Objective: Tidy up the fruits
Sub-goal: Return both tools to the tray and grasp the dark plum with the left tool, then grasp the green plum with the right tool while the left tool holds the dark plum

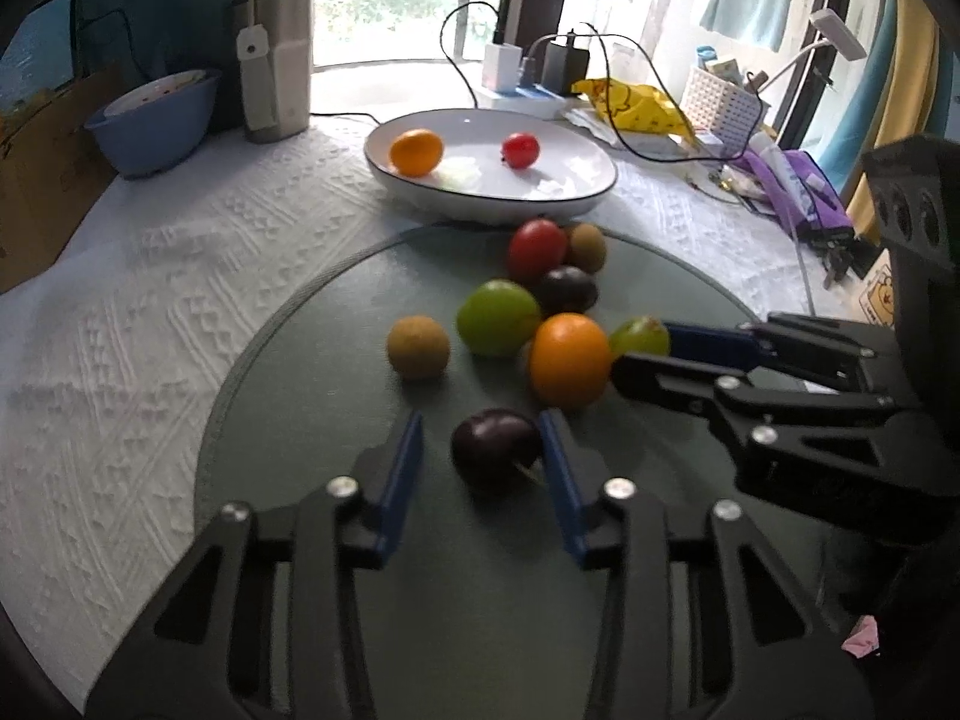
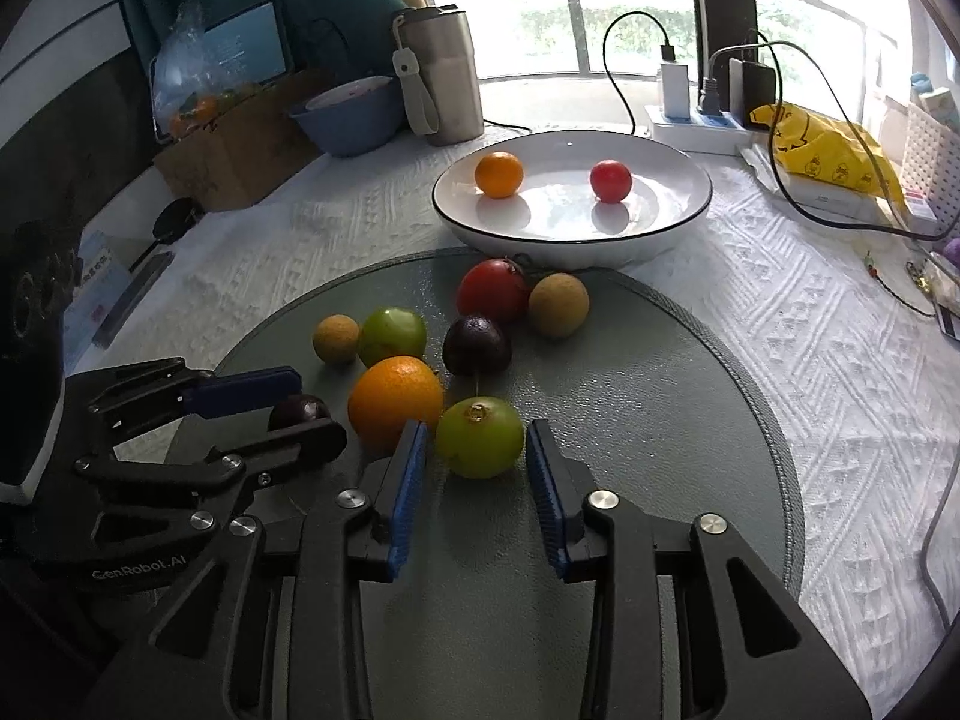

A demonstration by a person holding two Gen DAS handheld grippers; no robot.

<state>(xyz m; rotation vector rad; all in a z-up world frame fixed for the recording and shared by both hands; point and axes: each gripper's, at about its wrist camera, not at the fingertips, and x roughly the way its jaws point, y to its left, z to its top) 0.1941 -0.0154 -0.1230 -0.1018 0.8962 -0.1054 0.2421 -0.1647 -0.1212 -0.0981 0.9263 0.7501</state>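
Observation:
Several fruits lie on a round grey mat [image 1: 336, 540]. My left gripper [image 1: 483, 438] is open around a dark plum [image 1: 495, 447]; its right pad is close to the plum, the left pad apart. My right gripper [image 2: 477, 444] is open around a green fruit [image 2: 478, 436], which lies next to an orange [image 2: 395, 399]. The right gripper also shows in the left wrist view [image 1: 645, 345], and the left gripper in the right wrist view [image 2: 306, 402]. A white plate [image 1: 576, 189] behind the mat holds a small orange [image 1: 416, 151] and a red fruit [image 1: 520, 150].
On the mat also lie a red fruit [image 2: 493, 290], a second plum [image 2: 477, 345], two brown fruits [image 2: 558, 305] and a green one [image 2: 392, 336]. A blue bowl [image 1: 156, 120], a steel tumbler [image 1: 277, 60], chargers with cables [image 1: 540, 69] and a yellow bag [image 1: 636, 105] stand behind.

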